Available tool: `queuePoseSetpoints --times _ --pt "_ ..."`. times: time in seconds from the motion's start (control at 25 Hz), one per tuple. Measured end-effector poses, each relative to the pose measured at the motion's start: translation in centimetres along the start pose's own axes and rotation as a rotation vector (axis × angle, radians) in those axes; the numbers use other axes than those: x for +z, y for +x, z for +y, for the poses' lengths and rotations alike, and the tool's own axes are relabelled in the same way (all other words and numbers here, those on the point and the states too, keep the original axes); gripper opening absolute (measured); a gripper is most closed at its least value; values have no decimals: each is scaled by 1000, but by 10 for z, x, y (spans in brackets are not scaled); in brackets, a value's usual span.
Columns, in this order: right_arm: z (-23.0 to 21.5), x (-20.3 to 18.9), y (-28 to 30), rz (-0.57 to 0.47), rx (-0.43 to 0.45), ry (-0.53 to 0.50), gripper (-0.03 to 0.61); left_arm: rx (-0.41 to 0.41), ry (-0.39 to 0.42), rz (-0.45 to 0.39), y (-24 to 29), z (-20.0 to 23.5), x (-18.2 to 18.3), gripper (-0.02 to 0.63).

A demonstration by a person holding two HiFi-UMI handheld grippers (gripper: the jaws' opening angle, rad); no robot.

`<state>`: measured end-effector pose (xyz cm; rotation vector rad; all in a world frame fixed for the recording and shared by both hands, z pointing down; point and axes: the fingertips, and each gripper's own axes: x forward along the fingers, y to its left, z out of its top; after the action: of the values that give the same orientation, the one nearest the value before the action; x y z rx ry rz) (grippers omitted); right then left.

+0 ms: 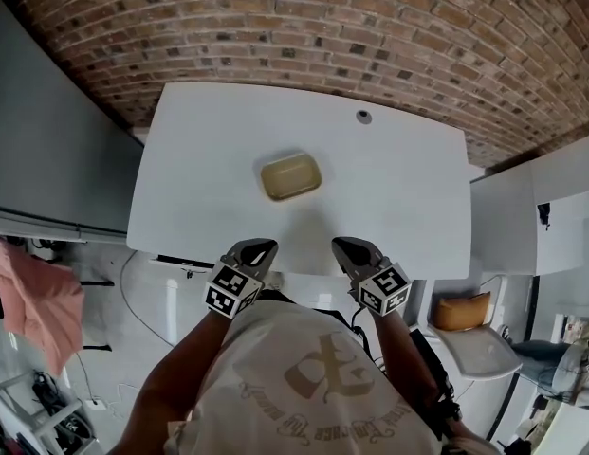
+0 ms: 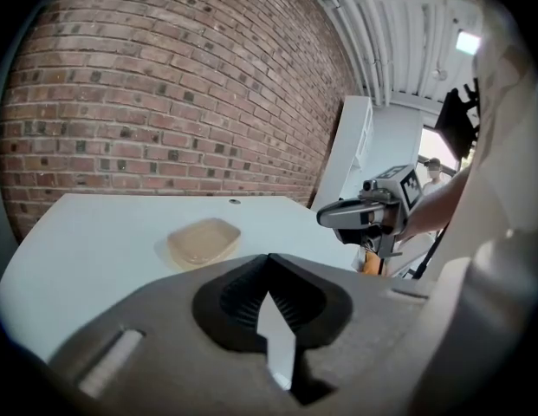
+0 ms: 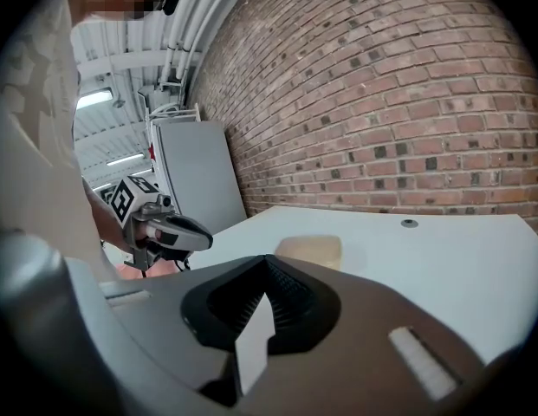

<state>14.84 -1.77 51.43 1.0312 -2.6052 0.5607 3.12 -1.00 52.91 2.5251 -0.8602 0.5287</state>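
A shallow tan tray (image 1: 290, 176) lies empty near the middle of a white table (image 1: 199, 159). Both grippers hover side by side over the table's near edge, short of the tray. My left gripper (image 1: 259, 247) is shut with nothing in it; in its own view the jaw tips (image 2: 269, 263) meet, with the tray (image 2: 204, 241) ahead to the left and the right gripper (image 2: 346, 215) off to the right. My right gripper (image 1: 349, 247) is also shut and empty (image 3: 269, 263). Its view shows the tray (image 3: 310, 250) just ahead and the left gripper (image 3: 195, 237) at the left.
A brick wall (image 1: 303, 27) runs behind the table, which has a small round grommet (image 1: 363, 117) at the back right. A white cabinet (image 1: 550, 207) stands right, a grey panel (image 1: 38, 150) left. Pink cloth (image 1: 38, 297) hangs lower left; a seat with an orange cushion (image 1: 462, 313) is lower right.
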Motion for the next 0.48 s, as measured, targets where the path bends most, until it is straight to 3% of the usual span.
queuePoseSetpoints --times 0.48 --pt "0 20 53 67 45 -48 8 33 -29 -14 -6 44 8 3"
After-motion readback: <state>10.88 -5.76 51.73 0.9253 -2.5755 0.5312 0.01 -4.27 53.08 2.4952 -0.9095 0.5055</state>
